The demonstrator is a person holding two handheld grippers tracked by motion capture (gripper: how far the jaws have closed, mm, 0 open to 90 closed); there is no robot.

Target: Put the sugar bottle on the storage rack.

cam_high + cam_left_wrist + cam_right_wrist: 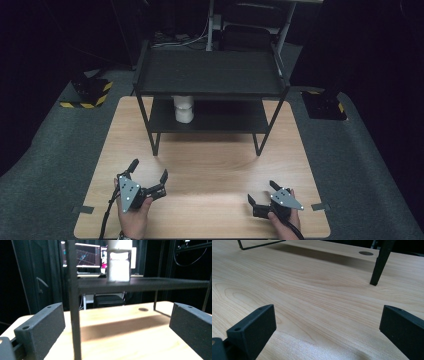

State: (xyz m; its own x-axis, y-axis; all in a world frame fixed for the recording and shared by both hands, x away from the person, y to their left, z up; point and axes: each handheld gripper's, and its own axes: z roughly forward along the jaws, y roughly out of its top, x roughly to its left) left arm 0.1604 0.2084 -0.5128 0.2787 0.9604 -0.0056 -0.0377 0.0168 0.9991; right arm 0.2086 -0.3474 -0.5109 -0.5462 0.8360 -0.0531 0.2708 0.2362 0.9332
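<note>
Your left gripper (148,181) rests near the front left of the table (210,165), its jaws spread wide with nothing between them; your right gripper (263,193) sits near the front right, also released and empty. The white cup (183,108) stands upright on the lower shelf of the black rack (210,75), toward its left side, with its long axis vertical; you cannot tell its top, because the upper shelf hides it. In the left gripper view the front left leg (74,315) of the rack stands between your jaws and the cup (119,267)
</note>
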